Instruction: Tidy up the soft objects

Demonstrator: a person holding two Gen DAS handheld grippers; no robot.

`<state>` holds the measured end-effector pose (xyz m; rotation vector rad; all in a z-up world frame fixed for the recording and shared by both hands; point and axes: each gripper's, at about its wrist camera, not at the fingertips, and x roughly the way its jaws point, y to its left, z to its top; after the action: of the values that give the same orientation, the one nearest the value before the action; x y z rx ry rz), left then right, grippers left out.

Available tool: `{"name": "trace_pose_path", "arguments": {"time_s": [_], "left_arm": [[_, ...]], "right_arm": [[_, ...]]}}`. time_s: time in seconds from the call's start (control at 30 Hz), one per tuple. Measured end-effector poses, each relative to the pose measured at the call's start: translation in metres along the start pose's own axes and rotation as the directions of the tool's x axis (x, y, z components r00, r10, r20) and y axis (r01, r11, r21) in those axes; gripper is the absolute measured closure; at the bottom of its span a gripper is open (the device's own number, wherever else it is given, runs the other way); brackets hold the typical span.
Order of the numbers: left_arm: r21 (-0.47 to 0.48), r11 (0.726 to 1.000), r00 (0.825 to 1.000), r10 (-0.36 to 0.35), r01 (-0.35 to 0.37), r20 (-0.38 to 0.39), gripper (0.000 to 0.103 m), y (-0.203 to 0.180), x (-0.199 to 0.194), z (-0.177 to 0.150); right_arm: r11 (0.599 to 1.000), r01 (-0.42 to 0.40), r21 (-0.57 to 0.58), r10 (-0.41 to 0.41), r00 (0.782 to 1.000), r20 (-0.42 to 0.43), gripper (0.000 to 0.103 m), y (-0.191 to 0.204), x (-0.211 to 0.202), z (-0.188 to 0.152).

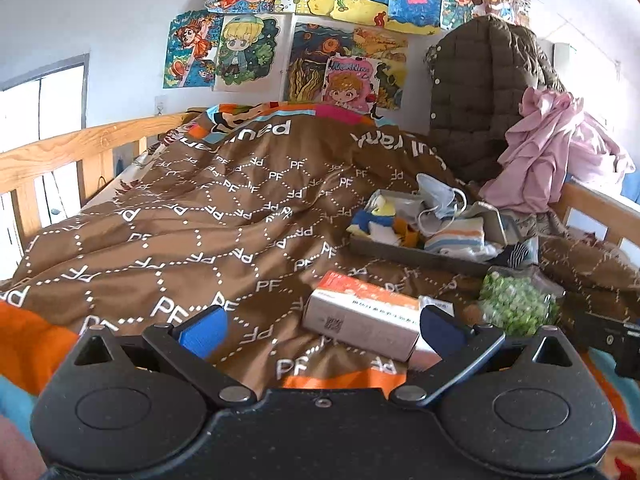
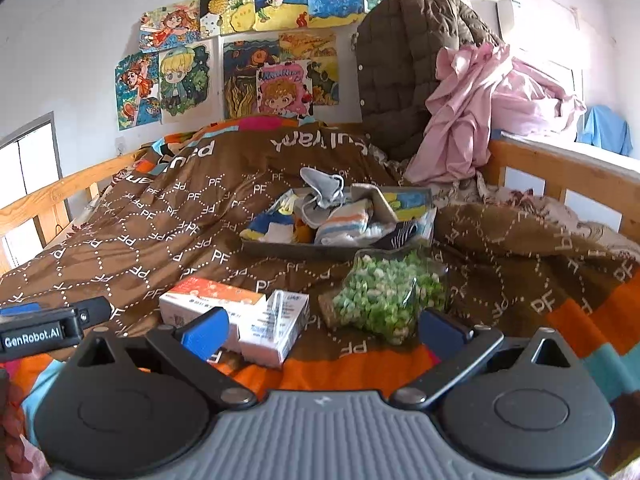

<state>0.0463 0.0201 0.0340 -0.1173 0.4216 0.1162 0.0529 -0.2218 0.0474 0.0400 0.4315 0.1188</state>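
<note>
The left gripper point(image 1: 322, 330) has its jaws spread wide and holds nothing. A carton point(image 1: 362, 314) lies on the blanket point(image 1: 180, 216) between the blue fingers point(image 1: 204, 330), closer to the right one. From this view it is hard to tell if that finger touches the carton. A bag of green bits point(image 1: 516, 300) sits just past the right finger.

The right gripper point(image 2: 324, 330) is wide open too, and empty. A small box point(image 2: 276, 326) lies between its fingers point(image 2: 206, 332), with the carton point(image 2: 208, 300) just behind the left finger. The bag point(image 2: 384, 296) sits ahead, near the right finger. The tip of the left gripper point(image 2: 52, 324) shows off to the left side.

Farther ahead of both jaws is a flat grey tray point(image 2: 296, 250) on the blanket point(image 2: 160, 216). Soft things are piled in it: a striped sock point(image 2: 348, 220), a blue and yellow sock point(image 2: 264, 222), a dark striped sock point(image 2: 400, 234) and a face mask point(image 2: 320, 190) on top at the back. A bent piece of card point(image 2: 380, 200) stands in the tray as well.

Behind the tray, a pink cloth point(image 2: 472, 112) and a brown coat point(image 2: 400, 64) hang by the bed rail point(image 2: 560, 168).
</note>
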Motion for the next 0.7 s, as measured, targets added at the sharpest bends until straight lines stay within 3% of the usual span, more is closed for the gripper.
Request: {"name": "trace_pose_path", "arguments": {"time_s": [0.23,0.7], "left_arm": [[0.006,1.0,1.0,0.031,-0.031,0.001,0.001,0.001,-0.006,-0.007],[0.034,0.997,0.998,0.065,-0.064,-0.024,0.001,-0.007,0.003,-0.01]], "right_arm": [[1.0,0.016,-0.013,-0.015,1.0,0.016,0.0,0.003,-0.006,-0.003],[0.998,0.053,0.03,-0.051,0.996,-0.074,0.0,-0.004,0.017,-0.007]]}}
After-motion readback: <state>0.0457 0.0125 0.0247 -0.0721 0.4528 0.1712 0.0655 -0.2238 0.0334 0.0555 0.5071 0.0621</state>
